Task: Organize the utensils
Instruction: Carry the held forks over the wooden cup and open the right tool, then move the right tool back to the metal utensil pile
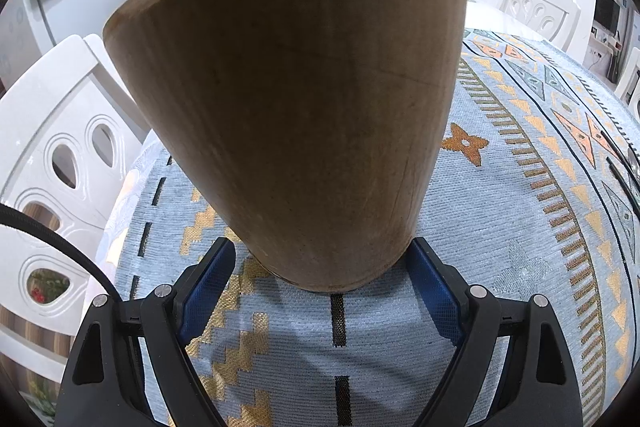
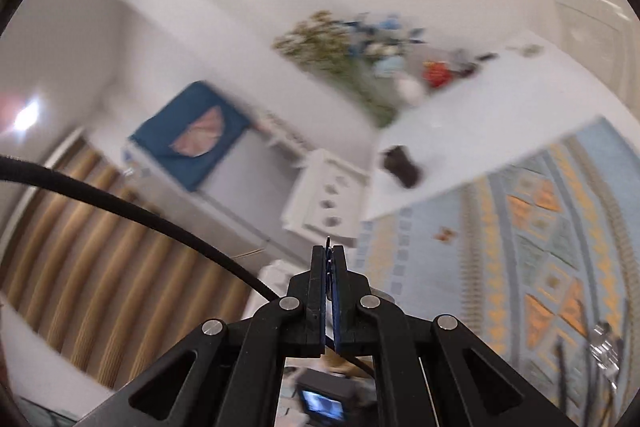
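Observation:
A tall wooden utensil holder (image 1: 288, 99) stands on the patterned blue tablecloth (image 1: 500, 227) and fills the left wrist view. My left gripper (image 1: 322, 247) is shut on its base, one blue pad (image 1: 208, 283) against each side. My right gripper (image 2: 328, 249) is raised above the table and shut. Between its pads is a thin dark utensil seen edge-on, its tip (image 2: 328, 239) just above the fingers. More utensils (image 2: 604, 345) with black handles and silver heads lie on the cloth at the lower right. Their handles (image 1: 622, 171) also show at the right edge of the left wrist view.
White chairs (image 1: 60, 147) stand around the table. A flower bunch (image 2: 344, 55) and a dark cup-like thing (image 2: 402, 167) are on the bare white part of the table (image 2: 480, 115). A black cable (image 2: 120, 203) crosses the right wrist view, which is blurred.

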Demonstrator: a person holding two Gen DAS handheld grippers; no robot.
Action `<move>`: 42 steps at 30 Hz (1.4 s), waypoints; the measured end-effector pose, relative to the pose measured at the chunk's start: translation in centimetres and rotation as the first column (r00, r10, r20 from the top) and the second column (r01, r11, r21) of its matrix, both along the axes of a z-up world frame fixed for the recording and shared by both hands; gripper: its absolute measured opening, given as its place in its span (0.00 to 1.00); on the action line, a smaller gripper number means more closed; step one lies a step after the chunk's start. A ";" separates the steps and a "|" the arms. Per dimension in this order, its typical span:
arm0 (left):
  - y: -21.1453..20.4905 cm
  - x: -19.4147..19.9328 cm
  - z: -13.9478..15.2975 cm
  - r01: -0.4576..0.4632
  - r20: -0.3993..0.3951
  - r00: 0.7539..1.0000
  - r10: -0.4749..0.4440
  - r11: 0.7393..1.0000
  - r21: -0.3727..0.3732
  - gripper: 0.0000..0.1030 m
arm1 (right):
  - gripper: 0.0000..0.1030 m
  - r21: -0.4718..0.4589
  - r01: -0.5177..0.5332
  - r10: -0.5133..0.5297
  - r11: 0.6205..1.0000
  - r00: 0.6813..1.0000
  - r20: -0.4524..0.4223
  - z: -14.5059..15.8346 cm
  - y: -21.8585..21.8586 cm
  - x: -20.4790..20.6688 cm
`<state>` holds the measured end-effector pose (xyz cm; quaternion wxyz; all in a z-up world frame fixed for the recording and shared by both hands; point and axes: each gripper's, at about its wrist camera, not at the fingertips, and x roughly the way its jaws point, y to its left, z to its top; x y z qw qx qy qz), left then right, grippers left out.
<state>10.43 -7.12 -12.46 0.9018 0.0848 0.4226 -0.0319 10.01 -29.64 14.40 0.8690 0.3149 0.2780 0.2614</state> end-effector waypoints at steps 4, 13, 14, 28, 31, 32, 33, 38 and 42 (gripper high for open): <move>-0.2 -0.2 0.2 0.014 0.012 1.000 -0.014 1.000 0.002 0.78 | 0.02 -0.025 -0.101 0.101 0.995 0.995 0.007 0.6 4.2 1.5; -0.5 -0.4 0.3 0.021 0.020 1.000 -0.021 1.000 0.012 0.78 | 0.02 -0.079 -0.224 0.211 0.971 0.966 -0.146 -4.6 10.3 5.0; -0.5 -0.4 0.3 0.021 0.020 1.000 -0.021 1.000 0.012 0.78 | 0.02 -0.089 -0.228 0.212 0.970 0.964 -0.160 -5.1 10.7 5.2; -0.4 -0.5 0.3 0.020 0.017 1.000 -0.020 1.000 0.007 0.78 | 0.04 -0.216 -0.309 0.245 0.926 0.929 -0.278 -7.3 14.2 7.2; -0.3 -0.4 0.3 0.019 0.010 1.000 -0.019 1.000 -0.001 0.79 | 0.04 -0.180 -0.307 0.248 0.935 0.925 -0.287 -7.3 14.0 7.9; -0.2 -0.3 0.3 0.019 0.008 1.000 -0.019 1.000 -0.005 0.79 | 0.05 -0.163 -0.295 0.245 0.941 0.931 -0.270 -7.1 13.6 8.0; -0.2 -0.2 0.3 0.018 0.007 1.000 -0.018 1.000 -0.006 0.79 | 0.07 -0.153 -0.285 0.240 0.946 0.936 -0.257 -6.8 13.3 8.0; -0.2 -0.2 0.3 0.019 0.009 1.000 -0.019 1.000 -0.002 0.79 | 0.24 -0.145 -0.211 0.180 0.967 0.963 -0.201 -5.6 11.2 7.3; -0.4 -0.2 0.3 0.019 0.010 1.000 -0.019 1.000 0.002 0.79 | 0.27 -0.112 -0.156 0.132 0.981 0.971 -0.198 -5.9 9.0 6.5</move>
